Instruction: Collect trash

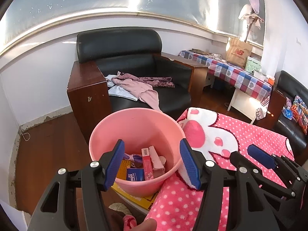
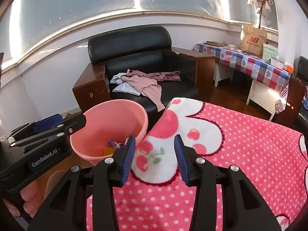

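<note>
Black armchair [image 1: 134,65] against far wall, clothes [image 1: 134,84] heaped on its seat. Pink dotted blanket [image 2: 231,154] covers the near surface. Pink bin [image 1: 134,134] stands just beside the blanket's left edge; inside it lie trash items: red carton [image 1: 147,161], blue box [image 1: 134,175], purple wrapper [image 1: 132,156]. Left tool [image 1: 152,165] hangs over the bin's near rim, jaws apart, nothing between. Right tool [image 2: 154,159] over the blanket, jaws apart, empty.

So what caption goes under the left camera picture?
Open left claw over a pink bucket of trash, beside the spotty pink blanket.
</note>
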